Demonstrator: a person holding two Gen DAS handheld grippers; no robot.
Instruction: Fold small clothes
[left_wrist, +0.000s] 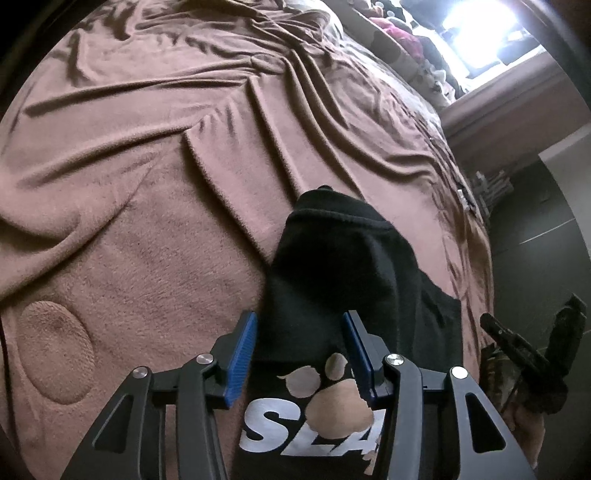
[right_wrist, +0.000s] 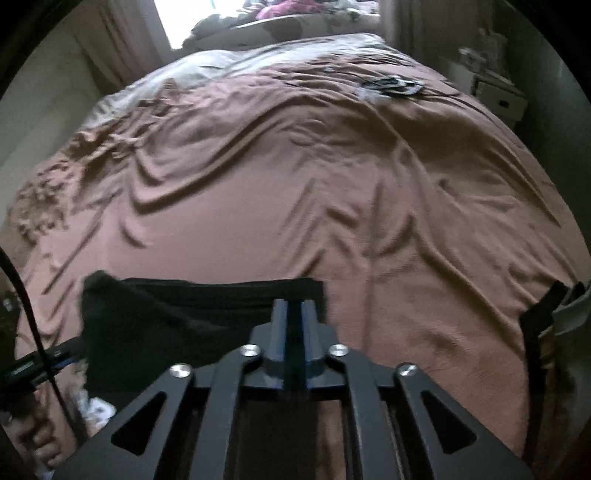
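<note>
A small black garment (left_wrist: 332, 266) with a tan paw print and white letters lies on the brown blanket (left_wrist: 147, 184) near the bed's front edge. My left gripper (left_wrist: 301, 332) is open, its blue pads (left_wrist: 242, 354) on either side of the cloth. In the right wrist view the same black garment (right_wrist: 166, 310) lies flat with a straight far edge. My right gripper (right_wrist: 293, 310) is shut on the garment's right edge. The left gripper's tip (right_wrist: 37, 363) shows at the lower left there.
The wrinkled brown blanket (right_wrist: 332, 184) covers the whole bed. A dark flat object (right_wrist: 393, 85) lies far back on the bed. A box (right_wrist: 498, 98) stands beside the bed at right. A bright window (left_wrist: 476, 33) and piled clothes are beyond the bed.
</note>
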